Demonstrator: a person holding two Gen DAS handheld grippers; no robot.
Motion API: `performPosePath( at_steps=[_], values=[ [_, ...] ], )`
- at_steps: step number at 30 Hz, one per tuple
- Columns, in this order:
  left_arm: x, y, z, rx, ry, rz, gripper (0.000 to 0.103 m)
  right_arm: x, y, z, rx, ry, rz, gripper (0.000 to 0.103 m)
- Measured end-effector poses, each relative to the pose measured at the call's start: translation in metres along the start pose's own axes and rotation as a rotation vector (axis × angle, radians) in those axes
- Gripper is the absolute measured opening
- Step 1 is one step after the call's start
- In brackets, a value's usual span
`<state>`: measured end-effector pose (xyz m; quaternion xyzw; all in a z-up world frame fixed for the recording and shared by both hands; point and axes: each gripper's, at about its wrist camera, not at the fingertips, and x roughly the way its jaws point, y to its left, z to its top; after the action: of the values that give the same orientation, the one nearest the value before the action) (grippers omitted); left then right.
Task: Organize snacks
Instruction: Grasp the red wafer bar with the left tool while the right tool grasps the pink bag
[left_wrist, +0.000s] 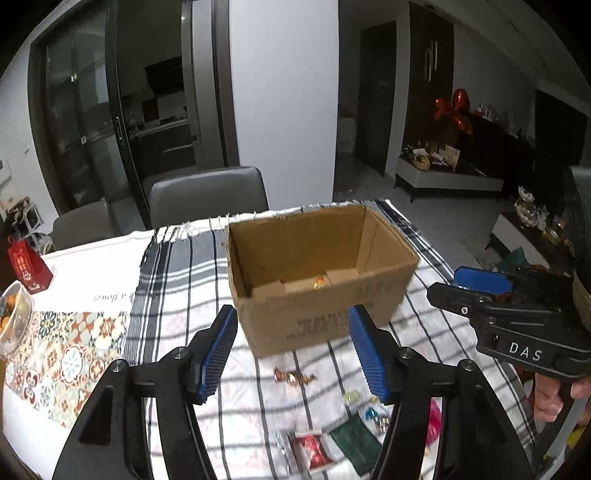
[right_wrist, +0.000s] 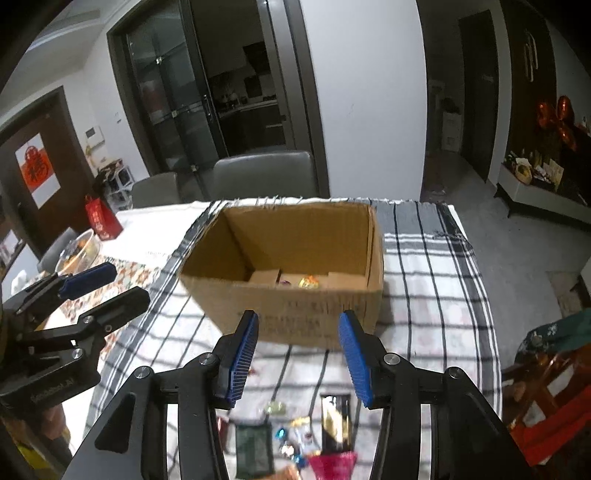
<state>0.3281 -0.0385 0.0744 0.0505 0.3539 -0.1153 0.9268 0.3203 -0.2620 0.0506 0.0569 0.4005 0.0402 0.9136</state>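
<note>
My left hand-held gripper at bottom centre of left view, jaws apart, nothing between them. My right hand-held gripper bottom centre of right view, jaws also apart, holding nothing. Cardboard box mid-frame on striped cloth over counter, top open, gold-wrapped candy on its floor. Loose snacks lie on cloth at lower frame, near side of box, apart from it

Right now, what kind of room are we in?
Probably a home dining area: a cloth-covered table with grey chairs behind it, and glass sliding doors opening onto what looks like a kitchen.
</note>
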Motion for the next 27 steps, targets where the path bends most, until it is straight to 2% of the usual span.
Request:
performPosePath(
  at_steps=[9, 15, 19, 27],
  values=[
    [-0.010, -0.013, -0.029, 0.005, 0.117, -0.031, 0.061, -0.006, 0.003, -0.034, -0.016, 0.167, 0.005, 0.046],
    [0.005, -0.022, -0.050, 0.008, 0.237, -0.075, 0.061, 0.003, -0.001, -0.057, -0.013, 0.280, -0.002, 0.046],
    [0.021, -0.025, -0.069, 0.001, 0.324, -0.101, 0.049, 0.011, -0.009, -0.072, 0.022, 0.345, -0.013, 0.046],
    [0.050, -0.027, -0.092, -0.033, 0.429, -0.103, 0.043, 0.036, -0.022, -0.097, 0.089, 0.465, -0.032, 0.046]
  ],
)
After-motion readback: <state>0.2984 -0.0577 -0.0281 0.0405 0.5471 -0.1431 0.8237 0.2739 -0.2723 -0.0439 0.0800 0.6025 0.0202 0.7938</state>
